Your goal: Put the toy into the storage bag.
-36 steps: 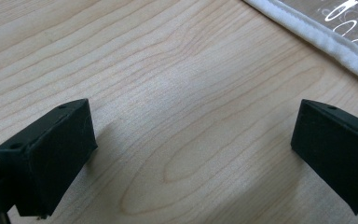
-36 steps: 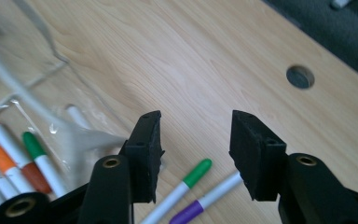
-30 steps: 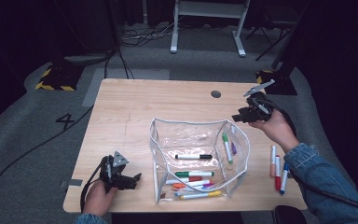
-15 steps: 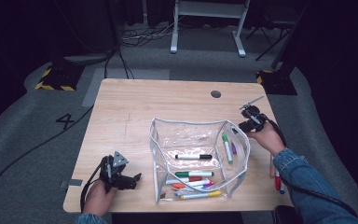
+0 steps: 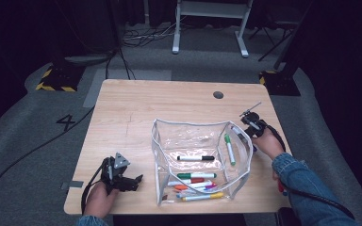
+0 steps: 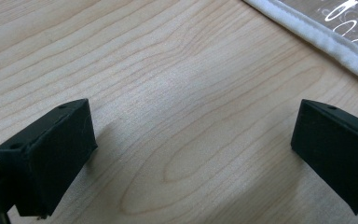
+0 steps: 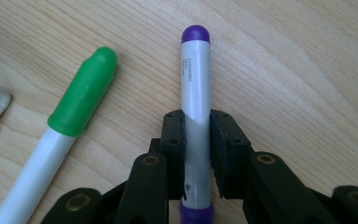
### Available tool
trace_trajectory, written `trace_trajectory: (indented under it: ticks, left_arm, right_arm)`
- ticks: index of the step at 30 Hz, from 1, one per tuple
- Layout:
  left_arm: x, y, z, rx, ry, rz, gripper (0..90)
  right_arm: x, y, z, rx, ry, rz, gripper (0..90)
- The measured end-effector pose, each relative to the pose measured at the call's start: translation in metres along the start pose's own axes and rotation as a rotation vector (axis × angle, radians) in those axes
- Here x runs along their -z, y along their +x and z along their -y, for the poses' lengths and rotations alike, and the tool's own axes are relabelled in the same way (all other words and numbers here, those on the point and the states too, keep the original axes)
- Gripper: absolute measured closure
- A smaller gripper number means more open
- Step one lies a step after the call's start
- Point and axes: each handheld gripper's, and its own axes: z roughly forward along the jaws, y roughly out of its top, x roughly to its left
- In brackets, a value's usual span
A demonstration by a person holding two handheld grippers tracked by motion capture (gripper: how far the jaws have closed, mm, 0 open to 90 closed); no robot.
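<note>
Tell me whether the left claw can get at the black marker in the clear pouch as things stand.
Probably yes. The left claw rests open on the table beside the pouch, whose top is open, and the black marker lies uncovered inside; it would have to lift over the pouch wall first.

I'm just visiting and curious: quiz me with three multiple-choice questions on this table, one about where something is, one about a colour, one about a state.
1. Where does the black-capped marker lie?
A. Inside the clear pouch
B. On the floor
C. Between the left gripper's jaws

2. What colour are the ends of the marker in the right gripper?
A. Orange
B. Purple
C. Yellow

3. How do the left gripper's jaws stand?
A. Clamped on a marker
B. Shut with nothing in them
C. Wide apart over bare table

Answers: 1 A, it shows through the pouch's clear wall; 2 B, both visible ends are purple; 3 C, only wood lies between them.
</note>
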Motion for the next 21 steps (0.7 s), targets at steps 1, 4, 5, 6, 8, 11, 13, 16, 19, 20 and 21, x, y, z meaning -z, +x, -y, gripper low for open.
trace_trajectory:
  ticks: [1,4,5,6,8,11,13,16,19,20,21]
  left_arm:
    - [0.0,0.0,0.0,0.001,0.0,0.0,0.0]
    - [0.0,0.0,0.0,0.006,0.003,0.004,0.0]
    - [0.0,0.0,0.0,0.006,0.003,0.004,0.0]
    - [0.0,0.0,0.0,0.005,0.003,0.004,0.0]
    - [0.0,0.0,0.0,0.004,0.002,0.002,0.0]
    - [0.0,0.0,0.0,0.005,0.003,0.004,0.0]
    - [0.0,0.0,0.0,0.002,0.001,0.002,0.0]
    - [0.0,0.0,0.0,0.006,0.003,0.004,0.0]
    - [0.0,0.0,0.0,0.004,0.002,0.002,0.0]
    - [0.0,0.0,0.0,0.006,0.003,0.004,0.0]
    - [0.0,0.0,0.0,0.005,0.002,0.004,0.0]
  right_arm:
    - [0.0,0.0,0.0,-0.004,0.002,-0.003,76.5]
    - [0.002,-0.002,0.001,-0.013,0.006,-0.029,76.8]
    - [0.003,-0.002,0.002,-0.012,-0.001,-0.029,76.8]
    - [0.004,-0.002,0.002,-0.018,-0.001,-0.035,76.8]
    - [0.009,-0.003,0.003,-0.019,-0.01,-0.051,76.8]
    - [0.019,-0.004,0.004,-0.015,-0.032,-0.06,76.8]
    - [0.028,-0.004,0.004,-0.008,-0.048,-0.073,76.8]
    - [0.044,-0.001,0.004,0.016,-0.075,-0.088,76.7]
    - [0.06,0.004,0.005,0.055,-0.109,-0.098,76.7]
    - [0.066,0.006,0.006,0.07,-0.114,-0.105,76.6]
    - [0.072,0.009,0.006,0.082,-0.121,-0.106,76.6]
